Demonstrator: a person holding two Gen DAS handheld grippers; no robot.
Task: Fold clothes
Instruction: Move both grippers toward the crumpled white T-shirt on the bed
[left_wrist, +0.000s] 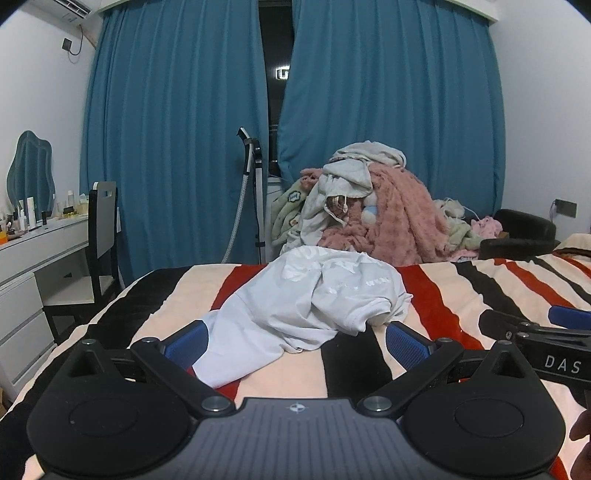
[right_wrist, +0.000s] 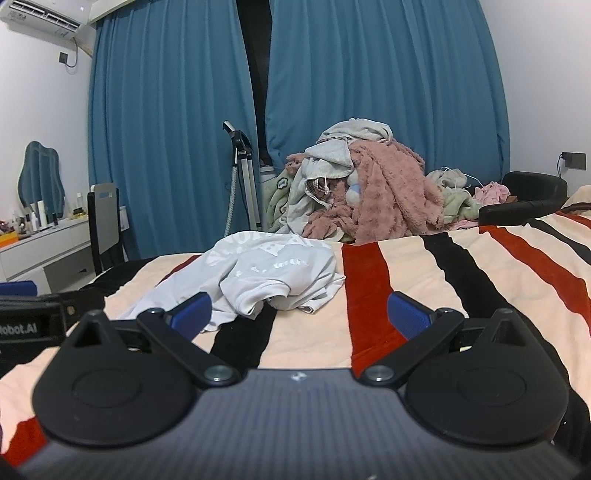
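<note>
We hold both grippers spread wide and empty. The crumpled pale grey cotton T-shirt lies on the striped fleece blanket, stretching near-left to far-right. Our left gripper is nearer it; the right gripper sits further right.

I note a crumpled pale grey T-shirt of thin smooth cotton-like cloth, its white print slightly glossy, on a plush matt striped fleece blanket. My left gripper shows matt black plastic links, bright metal pivot screws and blue textured rubbery pads. Behind, a fuzzy pink fleece throw and smooth-woven teal curtains.
</note>
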